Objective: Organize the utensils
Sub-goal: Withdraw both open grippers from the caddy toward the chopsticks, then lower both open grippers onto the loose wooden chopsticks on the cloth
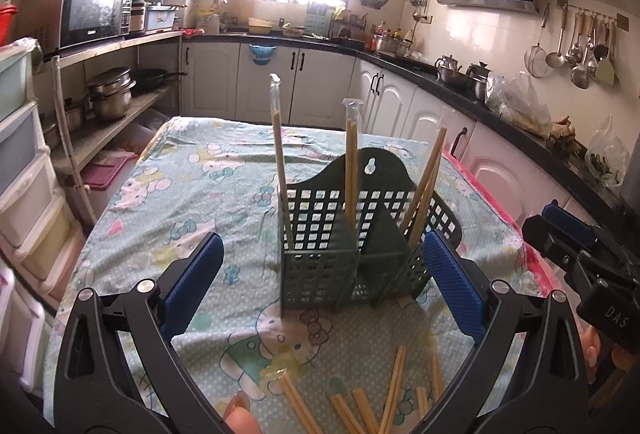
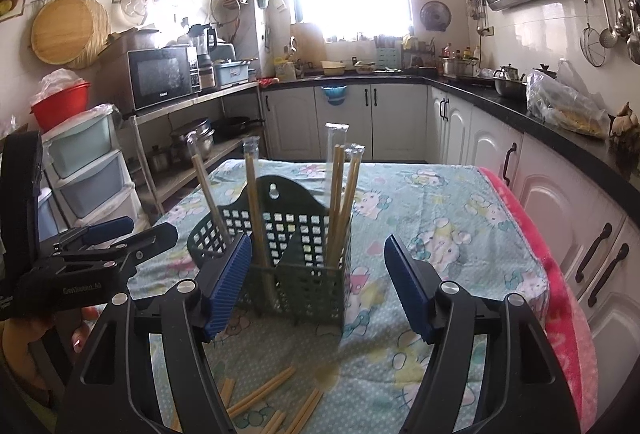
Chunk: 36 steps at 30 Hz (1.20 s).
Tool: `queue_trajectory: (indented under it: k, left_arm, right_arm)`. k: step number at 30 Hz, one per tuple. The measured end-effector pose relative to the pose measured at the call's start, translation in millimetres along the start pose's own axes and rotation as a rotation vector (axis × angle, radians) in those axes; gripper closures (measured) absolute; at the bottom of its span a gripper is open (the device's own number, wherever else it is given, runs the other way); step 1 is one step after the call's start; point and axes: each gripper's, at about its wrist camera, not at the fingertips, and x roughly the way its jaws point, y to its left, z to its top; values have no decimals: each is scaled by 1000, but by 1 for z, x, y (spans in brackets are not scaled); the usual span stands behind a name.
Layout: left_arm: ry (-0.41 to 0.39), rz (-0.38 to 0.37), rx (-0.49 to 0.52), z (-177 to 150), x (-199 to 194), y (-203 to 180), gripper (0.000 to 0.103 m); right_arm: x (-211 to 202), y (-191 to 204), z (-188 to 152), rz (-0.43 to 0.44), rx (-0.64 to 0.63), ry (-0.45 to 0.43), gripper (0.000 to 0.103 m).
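Note:
A dark green perforated utensil holder [image 1: 352, 234] stands on the table with several wrapped wooden chopstick pairs [image 1: 351, 162] upright in its compartments. It also shows in the right wrist view [image 2: 296, 254], with its chopsticks [image 2: 340, 194]. Several loose chopsticks [image 1: 360, 402] lie on the cloth near the front edge; they also show in the right wrist view [image 2: 264, 394]. My left gripper [image 1: 324, 282] is open and empty, just before the holder. My right gripper [image 2: 320, 290] is open and empty, just before the holder; it also appears at the right of the left wrist view [image 1: 576, 246].
The table wears a Hello Kitty cloth [image 1: 192, 194] with a pink towel [image 2: 560, 314] along its right edge. White cabinets with a black counter [image 2: 540, 122] run along the right. Shelves with pots, a microwave [image 2: 164, 78] and plastic drawers [image 2: 84, 170] stand at the left.

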Motion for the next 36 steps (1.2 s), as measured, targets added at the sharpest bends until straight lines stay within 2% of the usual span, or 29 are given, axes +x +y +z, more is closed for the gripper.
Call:
queue_trajectory:
  k: [8, 19, 31, 36]
  left_arm:
    - [-6, 28, 3, -10, -9, 8, 11]
    - [31, 44, -3, -27, -8, 16, 11]
    - [136, 48, -40, -57, 8, 30, 11]
    - [198, 40, -68, -72, 19, 36, 24]
  right_arm:
    - [-1, 7, -12, 13, -5, 27, 36]
    - [1, 13, -31, 29, -6, 82, 36]
    - [9, 9, -51, 61, 13, 159, 37]
    - [17, 5, -63, 73, 29, 209, 40]
